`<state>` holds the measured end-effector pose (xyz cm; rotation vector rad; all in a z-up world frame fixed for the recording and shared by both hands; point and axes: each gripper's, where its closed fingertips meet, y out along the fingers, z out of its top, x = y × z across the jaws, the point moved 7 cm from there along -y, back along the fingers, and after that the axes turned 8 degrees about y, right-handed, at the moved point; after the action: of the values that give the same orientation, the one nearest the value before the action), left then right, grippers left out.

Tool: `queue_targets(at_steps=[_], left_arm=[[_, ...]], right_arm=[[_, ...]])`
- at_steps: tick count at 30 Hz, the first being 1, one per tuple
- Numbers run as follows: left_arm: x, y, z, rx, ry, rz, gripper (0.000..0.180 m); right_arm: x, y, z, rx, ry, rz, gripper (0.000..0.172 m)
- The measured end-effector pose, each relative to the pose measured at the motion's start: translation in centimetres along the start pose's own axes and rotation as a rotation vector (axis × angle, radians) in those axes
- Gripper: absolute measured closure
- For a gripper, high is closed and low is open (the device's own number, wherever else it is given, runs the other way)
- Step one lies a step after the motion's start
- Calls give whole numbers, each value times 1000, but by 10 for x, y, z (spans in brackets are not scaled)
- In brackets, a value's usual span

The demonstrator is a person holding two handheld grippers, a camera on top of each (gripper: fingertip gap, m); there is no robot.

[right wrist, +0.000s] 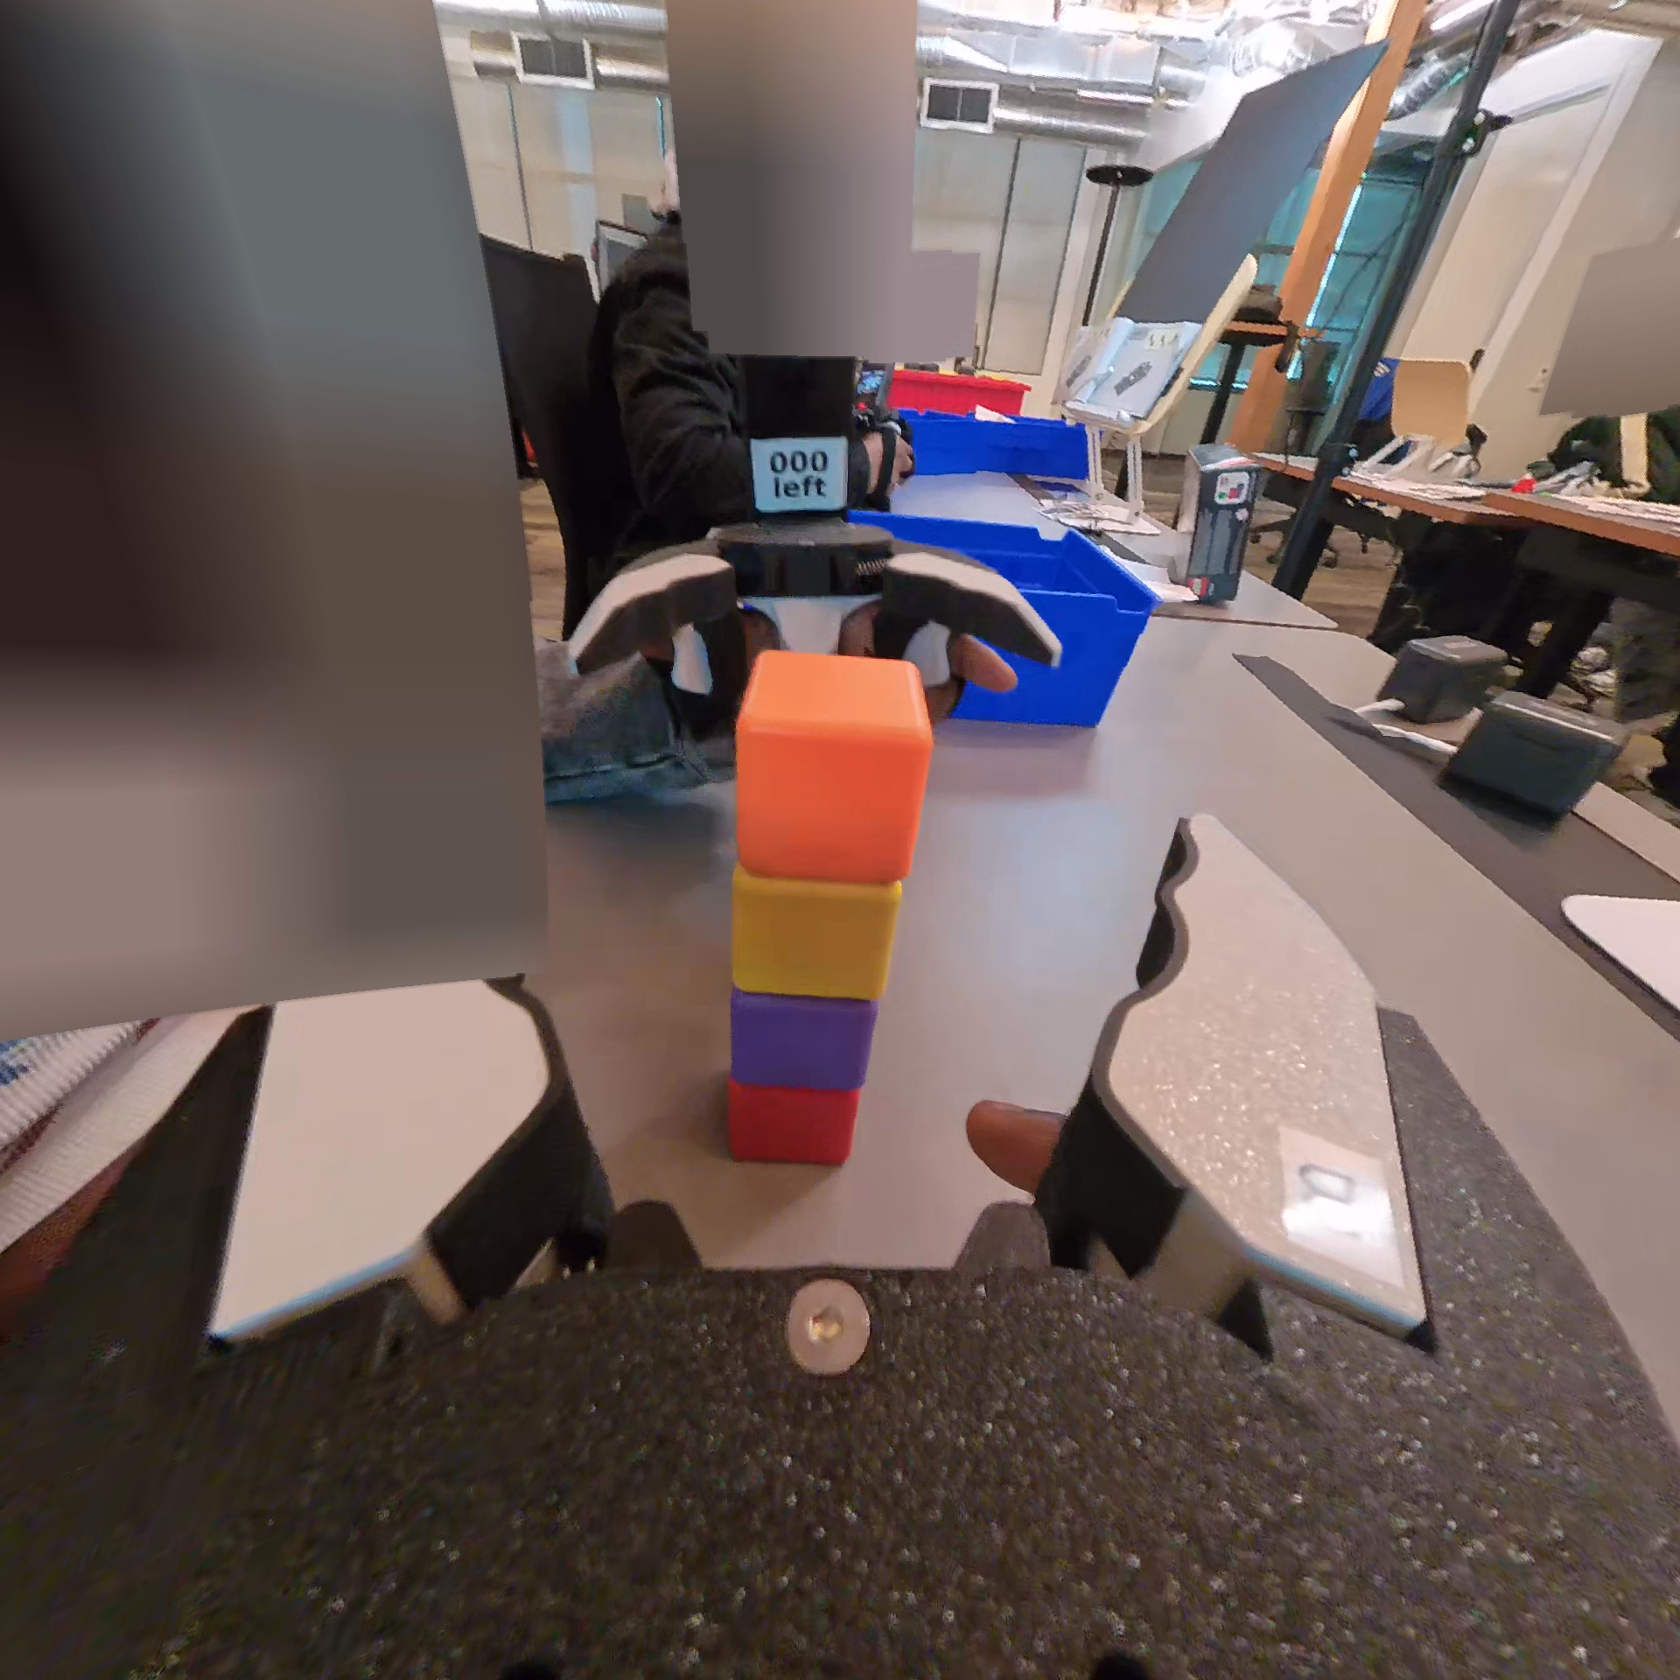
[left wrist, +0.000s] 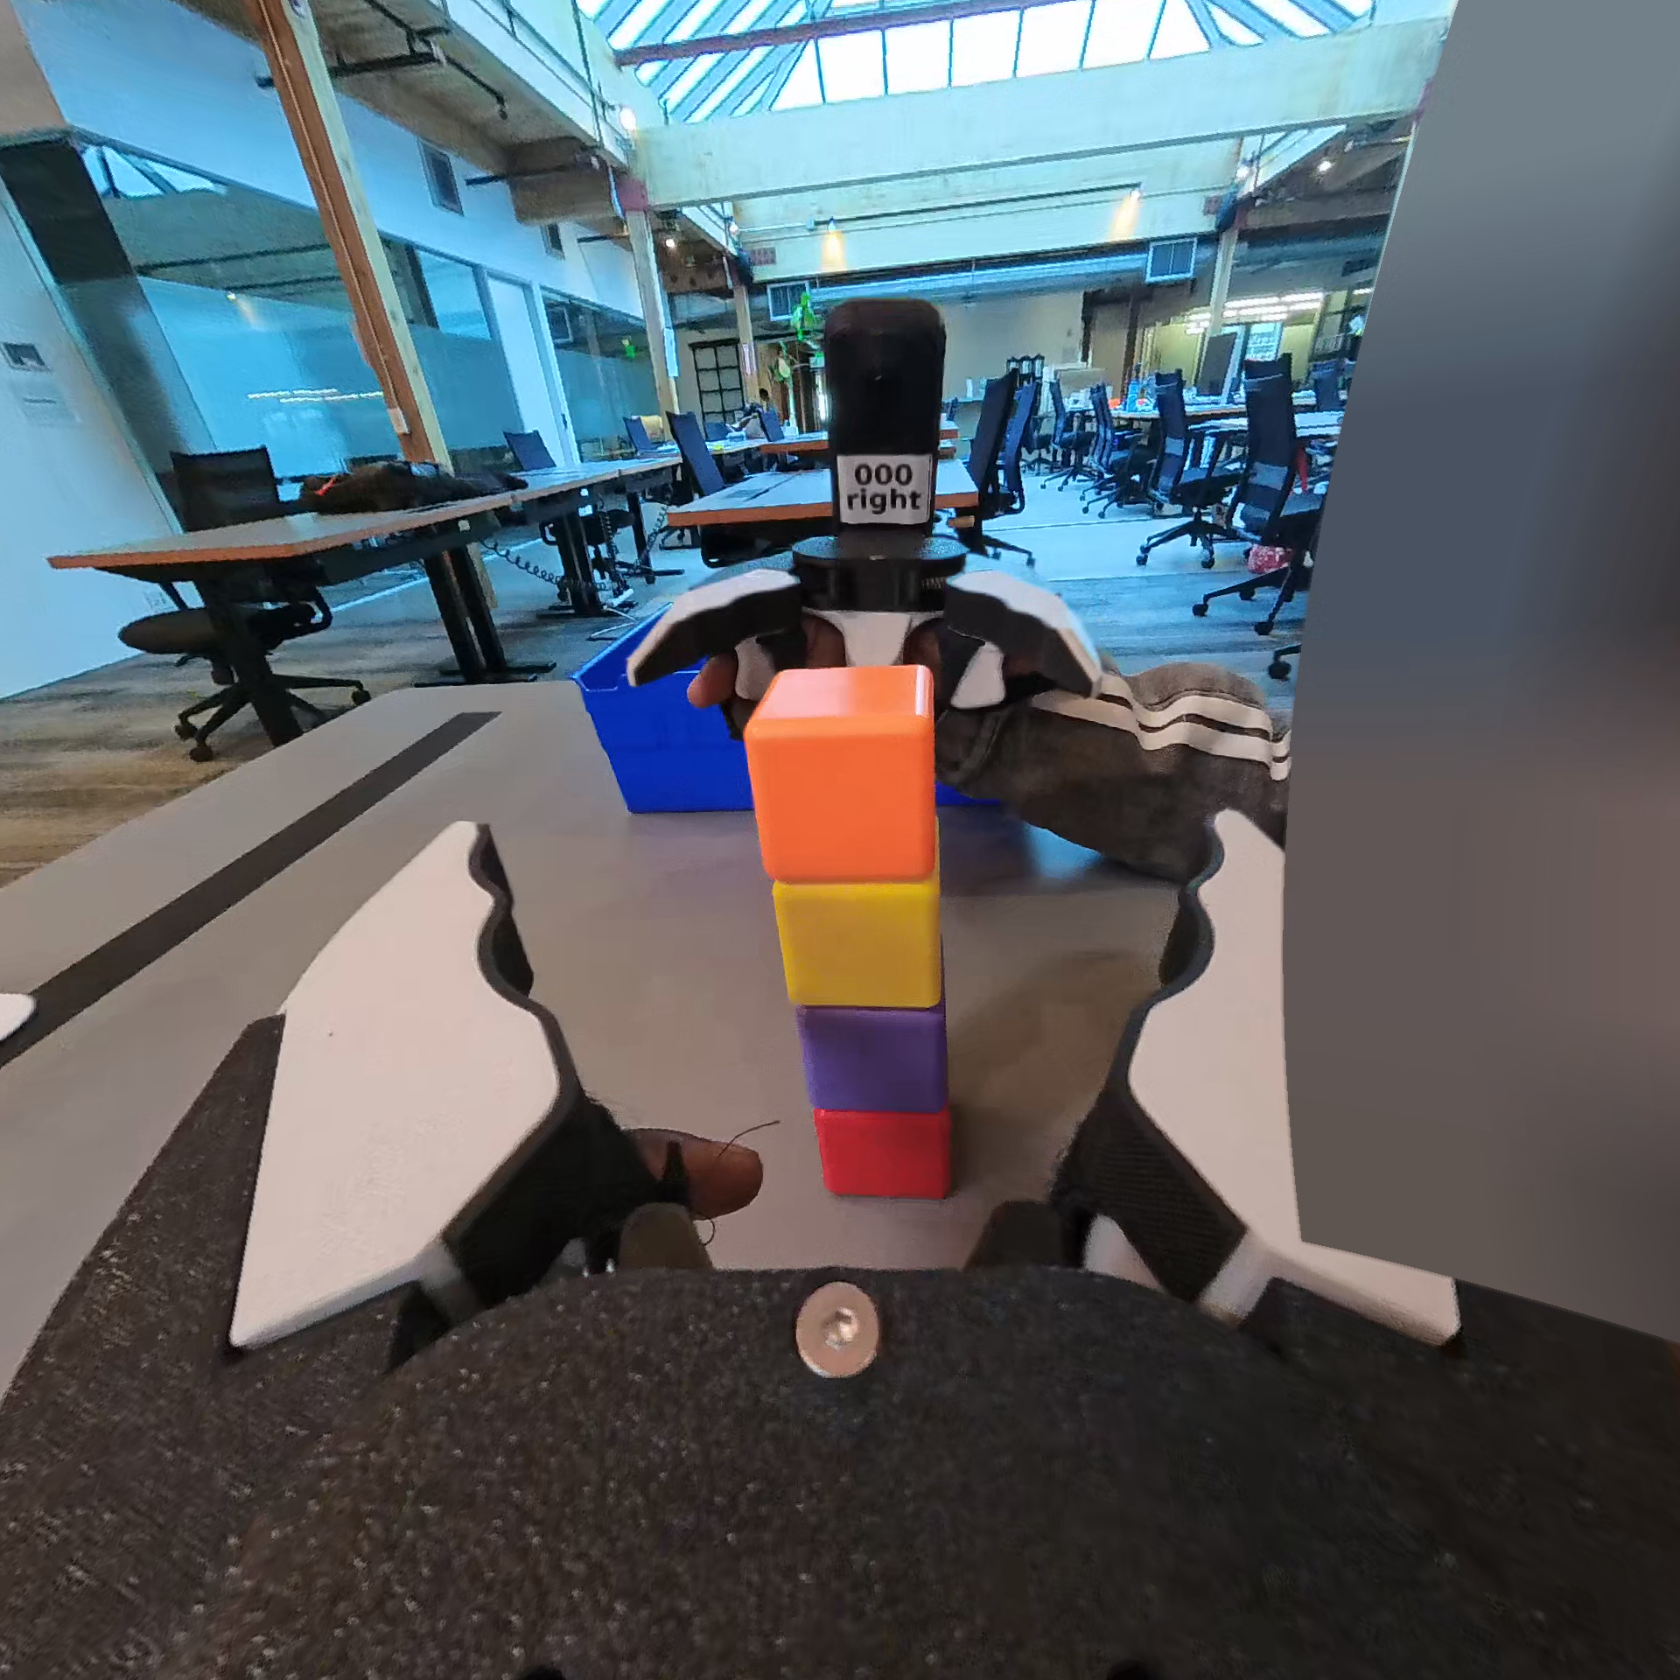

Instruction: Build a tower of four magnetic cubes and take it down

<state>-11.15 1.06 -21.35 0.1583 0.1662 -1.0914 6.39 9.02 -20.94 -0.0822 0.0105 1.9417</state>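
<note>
A tower of cubes stands on the grey table (left wrist: 636,927): red (left wrist: 884,1150) at the bottom, then purple (left wrist: 873,1059), yellow (left wrist: 859,941) and orange (left wrist: 844,773) on top. The right wrist view shows the same stack: red (right wrist: 793,1120), purple (right wrist: 800,1039), yellow (right wrist: 814,932), orange (right wrist: 832,777). My left gripper (left wrist: 845,873) is wide open, its fingers (left wrist: 409,1045) well clear on both sides of the tower. My right gripper (right wrist: 855,909) is also wide open, its fingers (right wrist: 1245,1027) apart from the cubes. The two grippers face each other across the tower.
A blue bin (left wrist: 655,727) sits on the table behind the tower in the left wrist view; another blue bin (right wrist: 1055,627) is behind it in the right wrist view. Dark boxes (right wrist: 1536,755) lie at the right. A person's sleeve (left wrist: 1091,773) rests on the table. Across from one pair of fingers to the other is roughly 9 cm.
</note>
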Motion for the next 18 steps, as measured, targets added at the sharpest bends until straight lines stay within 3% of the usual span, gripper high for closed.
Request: queue_targets(at_steps=[8,18], left_arm=[[1,1,-9,-85,-11,-16,53],[12,11,-45,-376,-17,-135,50]], right_arm=[[1,1,-5,-45,16,3,41],[-3,11,-41,-354,40,58,45]])
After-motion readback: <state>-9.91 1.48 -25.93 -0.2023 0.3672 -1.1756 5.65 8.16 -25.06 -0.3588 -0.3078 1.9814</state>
